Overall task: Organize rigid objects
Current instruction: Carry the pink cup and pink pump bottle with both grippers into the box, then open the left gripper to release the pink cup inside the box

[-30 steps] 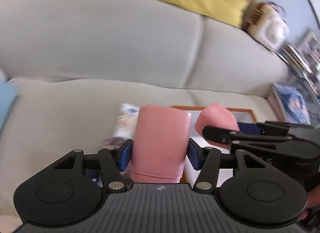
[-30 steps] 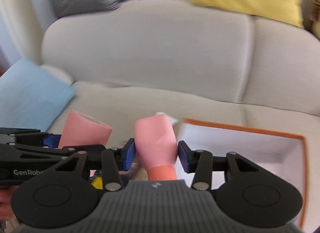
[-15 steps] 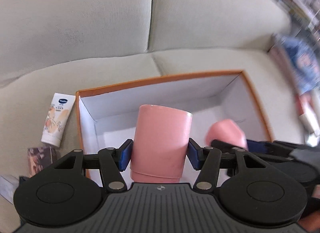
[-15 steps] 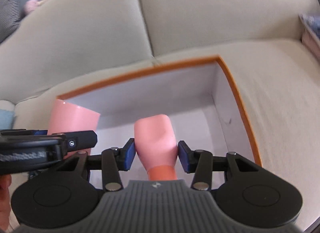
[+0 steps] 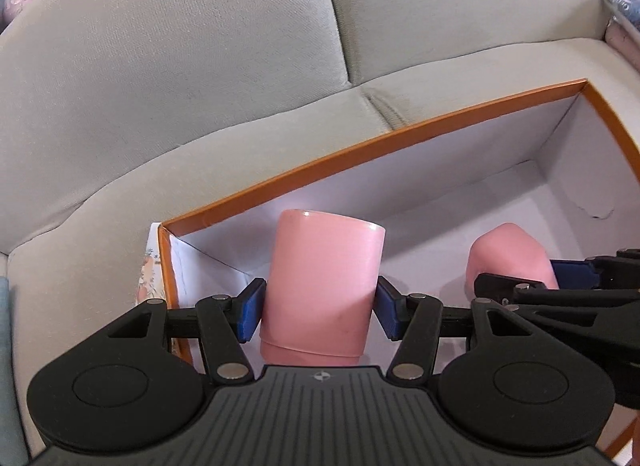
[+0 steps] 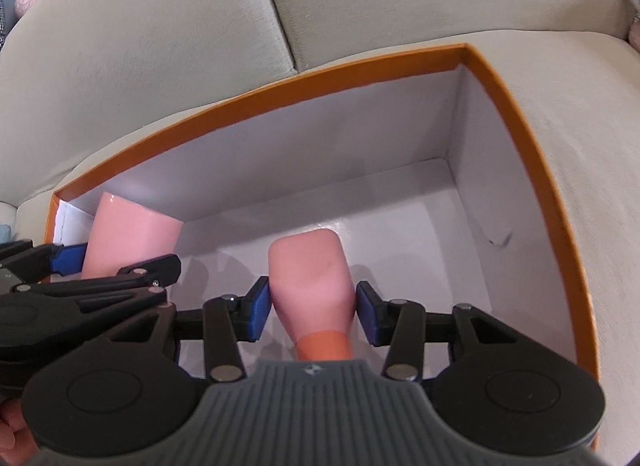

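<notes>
Orange-rimmed white box (image 6: 538,193) sits on beige sofa seat (image 5: 132,201). Inside box, both held above floor: pink cup (image 5: 322,286) near left corner, pink bottle (image 6: 312,286) mid-box. Left tool (image 5: 319,312) clamped on pink cup, blue pads against its sides. Right tool (image 6: 314,312) clamped on pink bottle, orange cap end toward camera. Left view alone shows printed item (image 5: 148,266) outside box's left wall, mostly hidden. Right view alone shows scuff mark (image 6: 500,240) on right inner wall clearly.
</notes>
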Motion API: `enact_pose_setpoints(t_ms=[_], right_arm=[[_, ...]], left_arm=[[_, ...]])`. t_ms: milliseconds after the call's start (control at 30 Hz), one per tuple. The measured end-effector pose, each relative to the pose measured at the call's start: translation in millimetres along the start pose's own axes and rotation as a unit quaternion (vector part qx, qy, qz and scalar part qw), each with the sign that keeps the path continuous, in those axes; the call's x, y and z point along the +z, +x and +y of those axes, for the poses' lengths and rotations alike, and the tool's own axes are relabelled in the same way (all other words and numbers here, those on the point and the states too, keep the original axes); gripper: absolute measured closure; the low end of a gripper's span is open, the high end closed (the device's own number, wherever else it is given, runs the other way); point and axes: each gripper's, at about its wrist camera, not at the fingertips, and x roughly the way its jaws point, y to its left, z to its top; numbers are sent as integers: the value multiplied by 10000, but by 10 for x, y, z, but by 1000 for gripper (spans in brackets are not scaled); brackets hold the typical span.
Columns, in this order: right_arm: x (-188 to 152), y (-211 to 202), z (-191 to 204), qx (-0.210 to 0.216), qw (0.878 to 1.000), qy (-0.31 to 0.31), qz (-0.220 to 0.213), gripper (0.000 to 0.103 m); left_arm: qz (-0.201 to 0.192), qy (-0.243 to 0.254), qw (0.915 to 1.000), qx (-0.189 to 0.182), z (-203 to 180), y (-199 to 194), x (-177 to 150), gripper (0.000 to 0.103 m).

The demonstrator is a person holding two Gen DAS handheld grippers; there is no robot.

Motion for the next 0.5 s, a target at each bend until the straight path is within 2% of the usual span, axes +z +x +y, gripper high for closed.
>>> enact_pose_setpoints(t_ms=[133,233,267,500], right_arm=[[72,107,-27,12,10000,-53,33,56],[-101,96,62,-85,9999,-50,52,56],[-78,121,-49,-95,9999,-42,56,56],[-28,120,-97,-137,9999,0,40,56]], left_arm=[[35,137,9998,151,-2,80,-20,37],[48,264,9994,218,-38,125,-18,37],[40,302,9993,216,-52,138,-22,36],[-13,375,9993,19,41,148,-46,28]])
